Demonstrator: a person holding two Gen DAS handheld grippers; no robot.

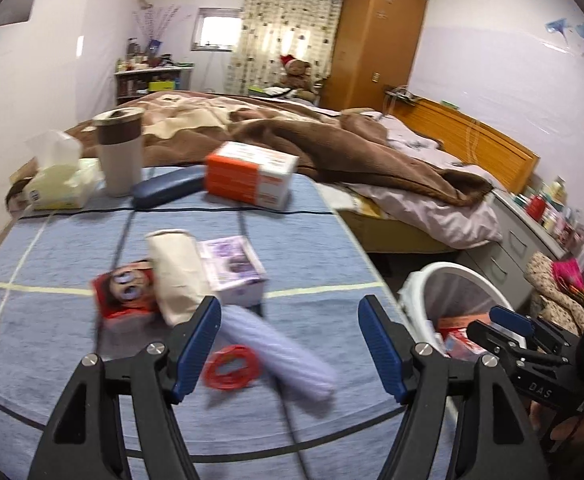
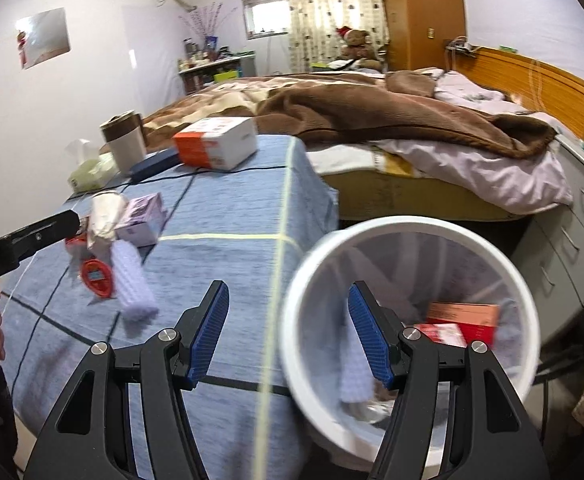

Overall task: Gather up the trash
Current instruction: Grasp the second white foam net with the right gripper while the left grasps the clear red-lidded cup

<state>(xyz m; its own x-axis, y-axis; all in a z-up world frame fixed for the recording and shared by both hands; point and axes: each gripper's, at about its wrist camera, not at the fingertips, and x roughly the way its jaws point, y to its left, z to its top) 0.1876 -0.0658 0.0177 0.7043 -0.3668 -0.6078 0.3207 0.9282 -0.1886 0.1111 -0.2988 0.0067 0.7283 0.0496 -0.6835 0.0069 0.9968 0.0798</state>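
The left gripper [image 1: 289, 344] hung spread wide and empty over the blue tablecloth [image 1: 51, 320], a lavender roll [image 1: 279, 356] and a red ring [image 1: 231, 366] lying between its fingers. The right gripper [image 2: 287, 332], lettered "DAS" on its body, was likewise spread and empty, the white bin [image 2: 372, 236] just ahead, holding a red box [image 2: 464, 316].

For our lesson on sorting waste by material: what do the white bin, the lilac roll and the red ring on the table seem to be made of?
White bin: apparently smooth plastic, with an even glossy rim and a thin clear liner inside.
Lilac roll: probably soft foam or cloth; matte, with a bumpy texture.
Red ring: likely plastic, though blur leaves that open.
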